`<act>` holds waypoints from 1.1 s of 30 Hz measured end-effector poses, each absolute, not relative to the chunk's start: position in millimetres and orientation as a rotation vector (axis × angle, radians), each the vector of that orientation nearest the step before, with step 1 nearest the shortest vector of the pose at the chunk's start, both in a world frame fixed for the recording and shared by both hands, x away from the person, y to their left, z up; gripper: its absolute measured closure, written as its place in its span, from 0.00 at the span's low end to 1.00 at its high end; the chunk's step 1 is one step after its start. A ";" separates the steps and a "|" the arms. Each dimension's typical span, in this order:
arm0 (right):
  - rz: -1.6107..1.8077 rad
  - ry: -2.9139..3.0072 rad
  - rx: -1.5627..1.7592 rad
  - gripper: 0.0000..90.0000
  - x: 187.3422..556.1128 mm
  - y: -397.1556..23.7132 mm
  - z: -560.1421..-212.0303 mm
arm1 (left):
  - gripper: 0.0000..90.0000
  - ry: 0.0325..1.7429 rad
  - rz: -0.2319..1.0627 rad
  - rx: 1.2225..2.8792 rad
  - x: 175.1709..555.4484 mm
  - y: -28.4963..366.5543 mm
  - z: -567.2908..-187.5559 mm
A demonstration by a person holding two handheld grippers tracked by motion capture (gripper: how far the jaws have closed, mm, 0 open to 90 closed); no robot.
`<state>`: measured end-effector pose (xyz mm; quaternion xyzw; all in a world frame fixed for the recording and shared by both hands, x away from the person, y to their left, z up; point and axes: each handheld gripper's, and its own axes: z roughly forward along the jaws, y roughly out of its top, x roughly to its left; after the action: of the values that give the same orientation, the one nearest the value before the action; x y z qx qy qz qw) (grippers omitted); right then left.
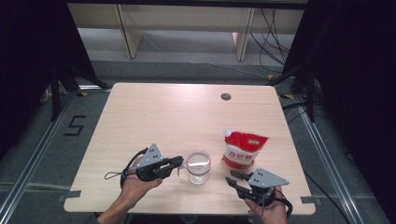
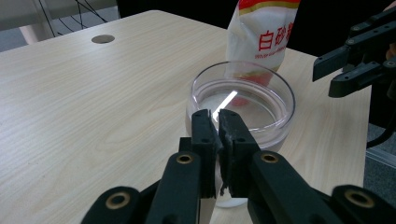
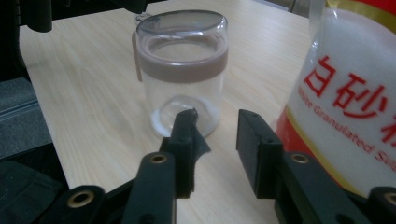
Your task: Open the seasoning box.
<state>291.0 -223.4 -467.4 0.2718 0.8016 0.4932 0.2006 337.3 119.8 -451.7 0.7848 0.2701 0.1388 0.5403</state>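
Here, the left gripper (image 1: 180, 162) pinches the rim of the clear jar (image 1: 198, 166), which stands at six o'clock on the table (image 1: 154, 116). The right gripper (image 1: 230, 176) (jaws apart, nothing between them) hangs at the jar's four o'clock, the sugar bag (image 1: 243, 150) just beyond it.

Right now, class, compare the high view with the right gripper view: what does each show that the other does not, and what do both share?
High view alone: the person's hands, the left gripper at the jar's rim, the round hole in the table, the floor beyond.

Right gripper view alone: the jar's brown band, and "Granulated" printed on the bag.

Both: the clear jar, the red and white sugar bag, the wooden table, the right gripper, jaws apart, holding nothing.
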 end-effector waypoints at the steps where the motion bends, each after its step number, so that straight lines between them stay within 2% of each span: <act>1: 1.394 2.254 0.756 0.81 292.3 -220.7 -467.4 | 0.94 0.641 0.328 1.862 337.3 119.9 -452.0; 6: 1.405 2.269 0.741 0.87 301.4 -211.8 -470.0 | 0.94 0.632 0.325 1.858 336.9 119.8 -452.5; 33: 1.435 2.275 0.669 0.97 314.7 -183.1 -466.4 | 0.95 0.628 0.311 1.867 337.1 121.3 -455.7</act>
<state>314.7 -183.1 -466.4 0.2373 0.8068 0.5089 0.1838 337.1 121.3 -455.7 0.7863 0.2646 0.1312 0.5427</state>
